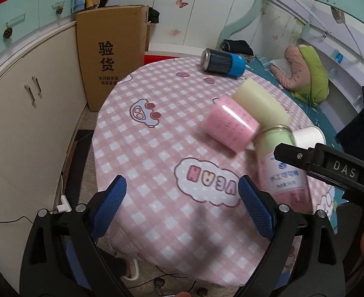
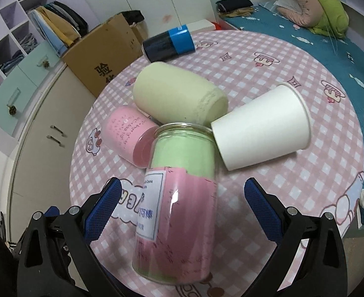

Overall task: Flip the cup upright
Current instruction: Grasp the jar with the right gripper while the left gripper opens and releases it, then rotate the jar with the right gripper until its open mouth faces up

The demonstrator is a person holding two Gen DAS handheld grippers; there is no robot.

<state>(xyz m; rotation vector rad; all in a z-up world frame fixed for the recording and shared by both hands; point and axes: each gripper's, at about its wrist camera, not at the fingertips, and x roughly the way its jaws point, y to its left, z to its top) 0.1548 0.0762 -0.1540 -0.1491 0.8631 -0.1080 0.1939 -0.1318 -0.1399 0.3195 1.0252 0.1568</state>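
Observation:
Several cups lie on their sides on a round table with a pink checked cloth (image 2: 268,173). A clear green-and-pink can cup (image 2: 179,198) lies between the wide-open jaws of my right gripper (image 2: 182,210), its mouth pointing away; the pads do not touch it. Around its mouth lie a pink cup (image 2: 125,133), a pale yellow cup (image 2: 177,99) and a white paper cup (image 2: 261,128). A dark cup with a blue band (image 2: 169,44) lies at the far edge. My left gripper (image 1: 182,208) is open and empty over the cloth, left of the can cup (image 1: 283,168).
A cardboard box (image 1: 110,59) stands past the table's far left edge beside beige cabinets (image 1: 21,113). A bed with a teal sheet (image 2: 330,39) and a rolled quilt runs along the right. My right gripper's body (image 1: 330,170) crosses the left wrist view at the right.

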